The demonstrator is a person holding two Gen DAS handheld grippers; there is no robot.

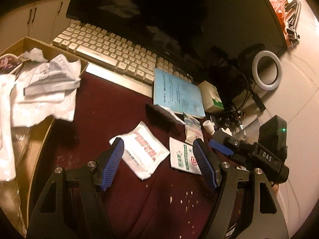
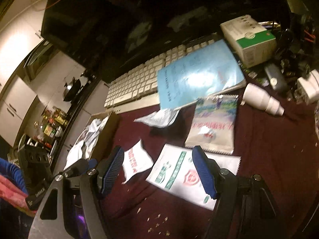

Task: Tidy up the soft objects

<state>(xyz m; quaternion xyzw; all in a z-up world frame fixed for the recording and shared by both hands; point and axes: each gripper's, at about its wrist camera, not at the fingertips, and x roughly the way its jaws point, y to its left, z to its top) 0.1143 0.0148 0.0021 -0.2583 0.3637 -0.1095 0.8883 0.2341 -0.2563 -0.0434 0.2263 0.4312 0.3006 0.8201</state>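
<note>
Soft packets lie on a dark red tablecloth (image 1: pixel 111 107). A white packet with red print (image 1: pixel 142 149) (image 2: pixel 135 160) lies between the wide-apart pads of my open left gripper (image 1: pixel 158 146), which hovers above it. A white packet with green and red print (image 1: pixel 184 156) (image 2: pixel 189 174) lies under my open right gripper (image 2: pixel 158 153), whose right finger (image 2: pixel 203 169) hides part of it. Beyond that one lies a colourful sachet (image 2: pixel 213 127) (image 1: pixel 192 128). The right gripper (image 1: pixel 219 146) shows at the right of the left wrist view. Nothing is held.
A cardboard box (image 1: pixel 39 139) at left holds white packets and wrappers (image 1: pixel 45 87). A keyboard (image 1: pixel 111 51), a blue booklet (image 2: pixel 199 73), a green-and-white carton (image 2: pixel 251 39), a white bottle (image 2: pixel 261 98), a ring light (image 1: pixel 266 70) and a crumpled wrapper (image 2: pixel 157 117) crowd the far side. Crumbs (image 2: pixel 157 222) lie near me.
</note>
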